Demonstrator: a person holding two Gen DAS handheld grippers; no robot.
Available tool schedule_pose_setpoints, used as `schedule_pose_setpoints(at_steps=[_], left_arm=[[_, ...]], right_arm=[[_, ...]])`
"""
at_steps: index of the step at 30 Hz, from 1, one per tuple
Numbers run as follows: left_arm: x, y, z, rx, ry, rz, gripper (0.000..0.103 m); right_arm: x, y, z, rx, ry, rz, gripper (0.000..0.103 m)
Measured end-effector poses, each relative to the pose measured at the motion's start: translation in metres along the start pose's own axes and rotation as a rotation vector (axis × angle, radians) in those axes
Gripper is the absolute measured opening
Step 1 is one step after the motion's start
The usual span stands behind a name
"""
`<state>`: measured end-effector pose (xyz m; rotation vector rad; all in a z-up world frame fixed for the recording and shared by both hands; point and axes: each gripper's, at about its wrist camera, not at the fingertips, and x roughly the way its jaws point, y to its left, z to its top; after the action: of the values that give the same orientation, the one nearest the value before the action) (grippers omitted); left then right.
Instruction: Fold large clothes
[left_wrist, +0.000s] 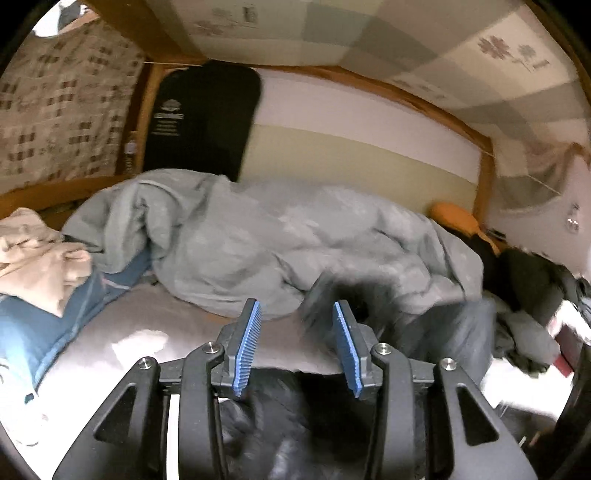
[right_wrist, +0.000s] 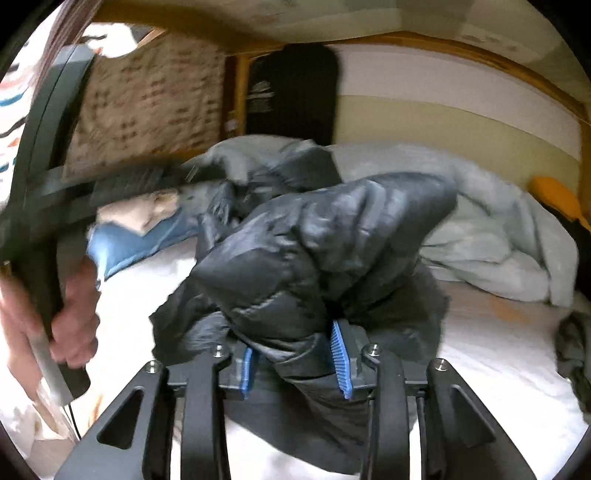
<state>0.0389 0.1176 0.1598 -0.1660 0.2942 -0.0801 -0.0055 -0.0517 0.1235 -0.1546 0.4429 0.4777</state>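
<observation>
right gripper (right_wrist: 295, 363) was clamped on the black puffer jacket (right_wrist: 314, 251), bunched at 12 o'clock over the bed (right_wrist: 498, 354). left gripper (left_wrist: 297, 343) hung open, empty. looked like pickup stage; next it'd need spreading flat, clear of the grey duvet (left_wrist: 258, 236).

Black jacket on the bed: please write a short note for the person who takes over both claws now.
Right claw: shut on the black jacket, which bunches up in front of it over the bed.
Left claw: open, nothing between its pads.
Grey duvet lies crumpled behind; beige and blue clothes lie at the left.
Done: jacket picked up; no fold is visible.
Left: spread it flat, fold it.
</observation>
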Motion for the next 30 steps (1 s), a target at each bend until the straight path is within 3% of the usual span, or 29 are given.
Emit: schedule_pose_setpoints(at_steps=[3,6,7,8,10,11,13,16,18,23,27,28,30], left_arm=[[-0.003,0.011,0.006,-0.010,-0.018,0.013,0.040],[-0.002,0.016,0.008,-0.001,0.003,-0.014,0.045],[-0.003,0.016,0.007,0.009,0.015,-0.023,0.047],[-0.005,0.016,0.007,0.018,0.025,-0.025,0.048],[-0.002,0.016,0.006,0.029,0.049,-0.044,0.055],[-0.003,0.014,0.005,0.028,0.062,-0.068,0.057],[0.000,0.013,0.004,0.018,0.105,-0.133,0.070],[0.000,0.006,0.003,0.027,0.173,-0.276,0.078],[-0.002,-0.004,0.002,0.067,0.212,-0.324,0.081],[0.006,-0.017,-0.009,0.097,0.330,-0.302,0.082],[0.013,-0.027,-0.017,0.123,0.417,-0.394,0.082],[0.013,-0.029,-0.021,0.148,0.436,-0.387,0.082],[0.020,-0.036,-0.030,0.207,0.464,-0.287,0.082]], right_arm=[[0.026,0.024,-0.015,0.032,0.056,0.087,0.041],[0.046,0.040,-0.030,0.025,0.064,0.082,0.048],[0.049,0.043,-0.034,0.037,0.059,0.100,0.059],[0.050,0.043,-0.037,0.056,0.055,0.136,0.078],[0.050,0.042,-0.043,0.125,0.042,0.234,0.090],[0.051,0.041,-0.043,0.136,0.040,0.235,0.090],[0.052,0.044,-0.044,0.125,0.039,0.230,0.090],[0.050,0.037,-0.045,0.148,0.034,0.255,0.090],[0.042,0.029,-0.051,0.167,0.030,0.273,0.090],[0.039,0.020,-0.055,0.205,0.016,0.274,0.090],[0.037,0.018,-0.056,0.222,0.007,0.260,0.090],[0.038,0.019,-0.055,0.222,0.005,0.256,0.090],[0.038,0.019,-0.053,0.220,0.005,0.254,0.090]])
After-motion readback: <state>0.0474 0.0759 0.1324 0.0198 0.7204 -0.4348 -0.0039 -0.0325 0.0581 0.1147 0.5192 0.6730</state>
